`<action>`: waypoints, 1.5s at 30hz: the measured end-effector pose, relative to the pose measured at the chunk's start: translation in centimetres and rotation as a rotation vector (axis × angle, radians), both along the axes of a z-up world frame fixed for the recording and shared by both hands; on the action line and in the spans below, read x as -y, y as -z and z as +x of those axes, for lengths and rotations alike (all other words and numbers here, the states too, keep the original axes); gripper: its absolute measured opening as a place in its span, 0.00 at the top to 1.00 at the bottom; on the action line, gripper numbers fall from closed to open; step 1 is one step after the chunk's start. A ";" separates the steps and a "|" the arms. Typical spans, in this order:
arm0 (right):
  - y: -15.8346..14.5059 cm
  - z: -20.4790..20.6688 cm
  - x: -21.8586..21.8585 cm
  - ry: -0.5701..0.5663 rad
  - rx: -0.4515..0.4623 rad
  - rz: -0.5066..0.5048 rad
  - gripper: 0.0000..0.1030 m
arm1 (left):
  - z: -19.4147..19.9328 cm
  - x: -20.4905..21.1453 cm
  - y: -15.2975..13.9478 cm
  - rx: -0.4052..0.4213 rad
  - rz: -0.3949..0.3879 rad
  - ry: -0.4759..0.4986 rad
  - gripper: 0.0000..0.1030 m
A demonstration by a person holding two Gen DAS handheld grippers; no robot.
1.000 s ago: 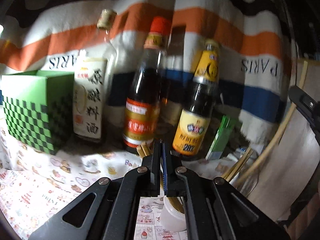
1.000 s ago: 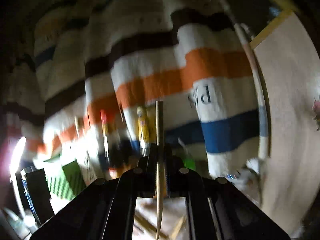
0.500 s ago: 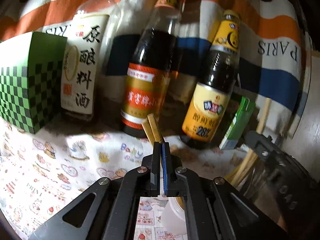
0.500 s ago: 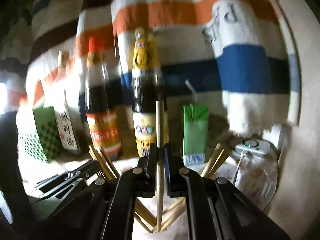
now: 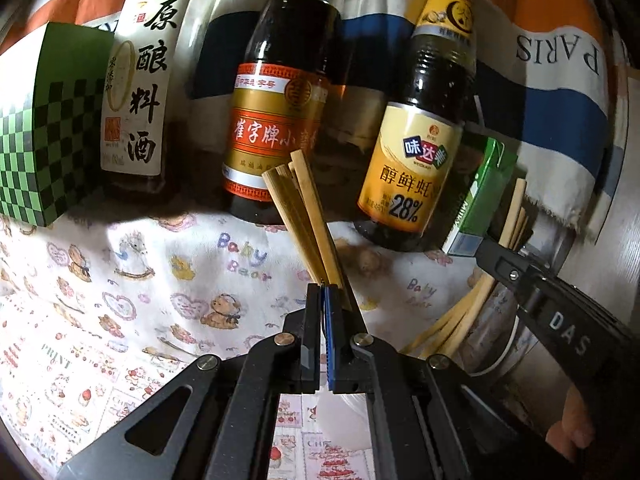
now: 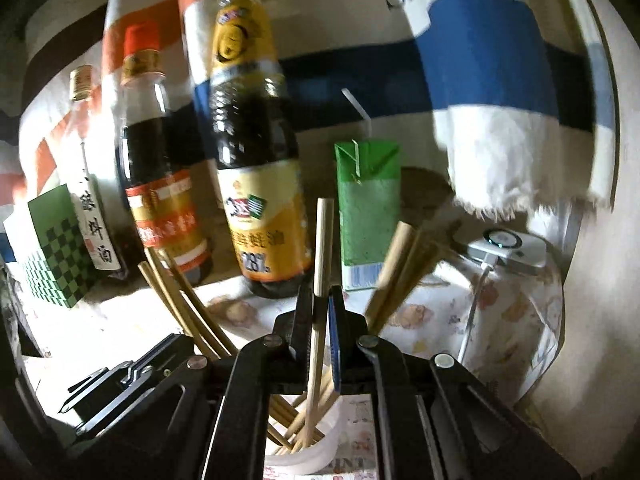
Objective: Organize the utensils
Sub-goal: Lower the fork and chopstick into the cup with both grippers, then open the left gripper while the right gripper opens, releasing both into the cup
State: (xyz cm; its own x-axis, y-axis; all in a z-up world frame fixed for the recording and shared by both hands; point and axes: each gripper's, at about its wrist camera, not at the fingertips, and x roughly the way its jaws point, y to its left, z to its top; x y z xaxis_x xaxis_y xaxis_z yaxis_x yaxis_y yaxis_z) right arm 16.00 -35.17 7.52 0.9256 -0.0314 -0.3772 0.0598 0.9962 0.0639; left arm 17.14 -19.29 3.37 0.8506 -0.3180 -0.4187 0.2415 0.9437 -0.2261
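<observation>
A white cup (image 6: 316, 458) holding several wooden chopsticks (image 6: 394, 272) stands on the printed cloth just under both grippers. My right gripper (image 6: 320, 294) is shut on one upright chopstick (image 6: 322, 240), and that stick's lower end reaches down into the cup. My left gripper (image 5: 324, 290) is shut, with nothing visible between its pads. A fan of chopsticks (image 5: 304, 208) rises right behind its tips, and the cup (image 5: 340, 420) shows beneath it. The right gripper (image 5: 560, 316) appears at the right of the left wrist view. The left gripper (image 6: 120, 380) sits low on the left in the right wrist view.
Three sauce bottles (image 5: 276, 120) stand in a row close behind the cup, against a striped towel (image 6: 480, 40). A green checkered box (image 5: 44, 140) is at the left, a green drink carton (image 6: 368, 208) at the right. A glass jar with a white lid (image 6: 512, 248) stands far right.
Both grippers have sunk toward the cup and come closer to the bottles. The right one swung down from facing the towel, bringing its chopstick's lower end into the cup.
</observation>
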 end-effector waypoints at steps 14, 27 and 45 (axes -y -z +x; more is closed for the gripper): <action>-0.4 0.4 0.5 0.006 -0.021 -0.046 0.77 | -2.5 0.2 -0.6 0.058 0.072 -0.022 0.49; -2.9 -3.9 0.0 0.059 0.132 -0.152 0.18 | -6.5 -7.7 -3.7 0.156 0.129 -0.101 0.06; 4.5 -11.1 -6.7 -0.071 0.130 -0.135 0.00 | -11.6 -14.3 0.7 0.191 0.218 -0.148 0.01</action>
